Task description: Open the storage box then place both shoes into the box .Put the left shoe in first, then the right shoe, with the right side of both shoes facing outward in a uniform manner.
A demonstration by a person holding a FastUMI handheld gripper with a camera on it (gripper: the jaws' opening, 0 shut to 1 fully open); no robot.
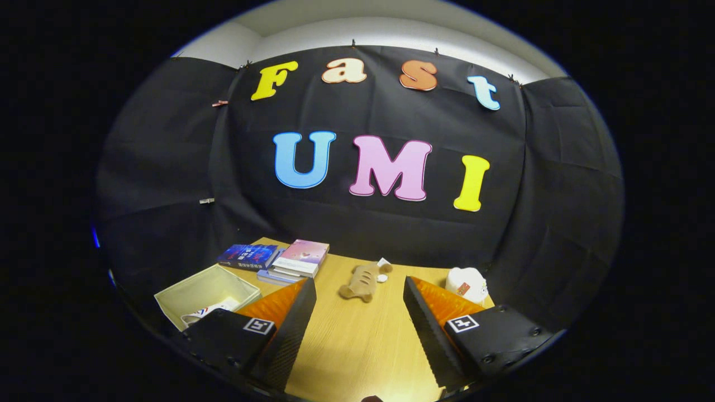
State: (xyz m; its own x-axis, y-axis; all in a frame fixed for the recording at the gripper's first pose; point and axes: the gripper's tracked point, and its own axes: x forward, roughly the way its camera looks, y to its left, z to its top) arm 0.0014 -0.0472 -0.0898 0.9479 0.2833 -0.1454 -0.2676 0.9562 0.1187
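Two fingers of the tongs [357, 304] stood wide apart over the light wooden counter [357, 340], holding nothing. Just beyond them lay a tan plush toy [362, 282]. Left of the left finger sat an open cream fabric storage box [204, 293]. Farther left lay stacked books [290, 259]; far right, a white rounded plush [466, 285].

Gripper [359, 312] held above a wooden desk [357, 346], fingers spread wide with bare desktop between them. Just ahead, a tan plush toy [362, 282] lying flat. Beyond the left finger, an open cream fabric box [201, 290] and stacked books [290, 261]; beyond the right, a white plush toy [468, 283].
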